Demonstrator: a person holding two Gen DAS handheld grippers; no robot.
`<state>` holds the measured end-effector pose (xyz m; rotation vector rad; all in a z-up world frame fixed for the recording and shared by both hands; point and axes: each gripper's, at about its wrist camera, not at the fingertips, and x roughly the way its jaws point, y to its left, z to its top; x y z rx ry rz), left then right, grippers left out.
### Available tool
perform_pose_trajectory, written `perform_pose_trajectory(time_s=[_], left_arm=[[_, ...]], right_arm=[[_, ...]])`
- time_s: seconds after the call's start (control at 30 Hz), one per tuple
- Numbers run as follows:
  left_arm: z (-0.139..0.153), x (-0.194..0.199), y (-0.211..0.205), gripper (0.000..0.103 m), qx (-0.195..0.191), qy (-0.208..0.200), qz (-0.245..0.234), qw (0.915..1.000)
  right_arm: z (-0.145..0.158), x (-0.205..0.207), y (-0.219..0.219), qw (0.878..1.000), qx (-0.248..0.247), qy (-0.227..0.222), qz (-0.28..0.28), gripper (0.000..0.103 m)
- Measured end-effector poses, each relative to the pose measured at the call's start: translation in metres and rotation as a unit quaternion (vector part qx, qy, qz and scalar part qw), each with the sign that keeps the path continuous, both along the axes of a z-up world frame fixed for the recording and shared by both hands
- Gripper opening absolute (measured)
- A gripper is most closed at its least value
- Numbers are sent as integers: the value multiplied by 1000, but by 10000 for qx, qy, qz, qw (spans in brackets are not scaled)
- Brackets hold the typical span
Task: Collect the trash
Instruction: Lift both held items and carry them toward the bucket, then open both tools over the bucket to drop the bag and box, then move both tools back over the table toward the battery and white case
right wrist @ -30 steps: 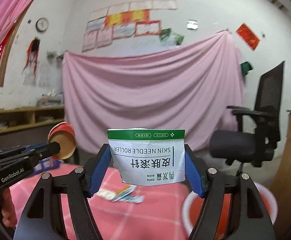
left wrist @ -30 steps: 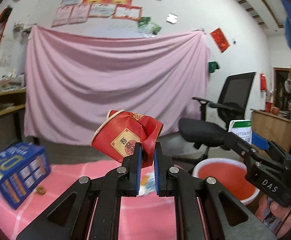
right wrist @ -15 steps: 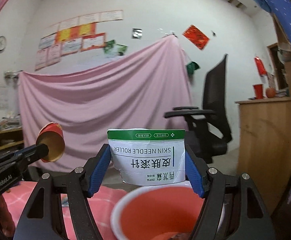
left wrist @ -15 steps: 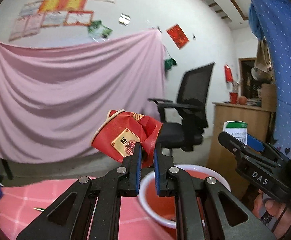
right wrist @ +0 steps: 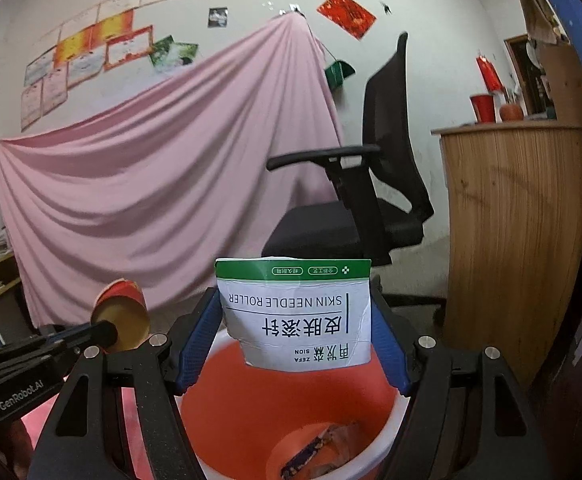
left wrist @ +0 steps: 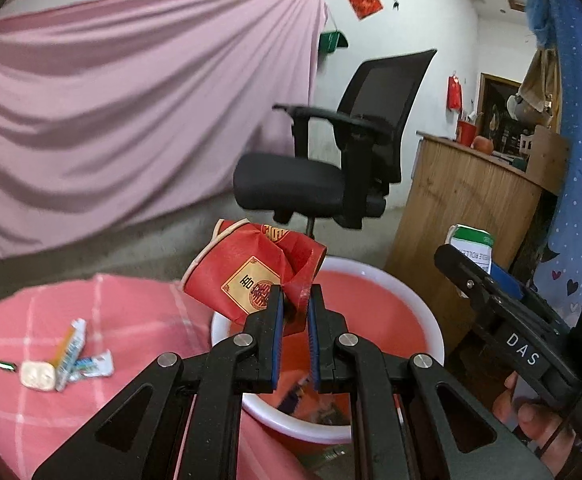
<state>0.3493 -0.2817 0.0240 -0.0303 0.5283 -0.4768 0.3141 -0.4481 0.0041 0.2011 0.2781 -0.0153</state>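
A pink sheet (left wrist: 131, 92) draped the back wall, and a black office chair (left wrist: 331, 160) stood in front of it, just behind the red basin (right wrist: 291, 408) with its white rim. Beside the chair stood a wooden counter (right wrist: 515, 232) carrying a red cup (right wrist: 483, 107) and an orange fruit (right wrist: 511, 112). A pink checked cloth (left wrist: 103, 320) covered the table beside the basin, which sat just off its edge.

Some wrappers already lay at the bottom of the basin (their print was too blurred to read). Nothing stood between either piece of trash and the basin's open mouth.

The right gripper (right wrist: 295, 340) was spread wide, its blue pads pressed against both edges of a white and green packet (right wrist: 295, 312) marked SKIN NEEDLE ROLLER, held upright above the basin.

The left gripper (left wrist: 294, 320) was nearly closed, pinching the crumpled wall of a red paper cup (left wrist: 251, 272), which hung tilted over the basin's near rim.

On the cloth lay a small tube (left wrist: 71, 344), a wrapper (left wrist: 95, 366) and a white blister pack (left wrist: 38, 376), touching one another.
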Motion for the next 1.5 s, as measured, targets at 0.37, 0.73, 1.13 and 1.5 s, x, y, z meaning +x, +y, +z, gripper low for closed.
perform_pose_trajectory(time_s=[0.37, 0.73, 1.13, 1.5], left_arm=[[-15, 18, -9, 9, 55, 607, -167, 9980], [-27, 25, 1, 25, 74, 895, 7, 9960], [-16, 11, 45, 47, -133, 682, 553, 9961], [3, -18, 99, 98, -526, -195, 1356, 9892]], right_arm=[[-21, 19, -7, 9973, 332, 635, 167, 72], [-28, 25, -10, 9944, 453, 937, 196, 73], [-20, 26, -1, 9950, 352, 904, 233, 85], [8, 12, 31, 9986, 66, 147, 511, 103]])
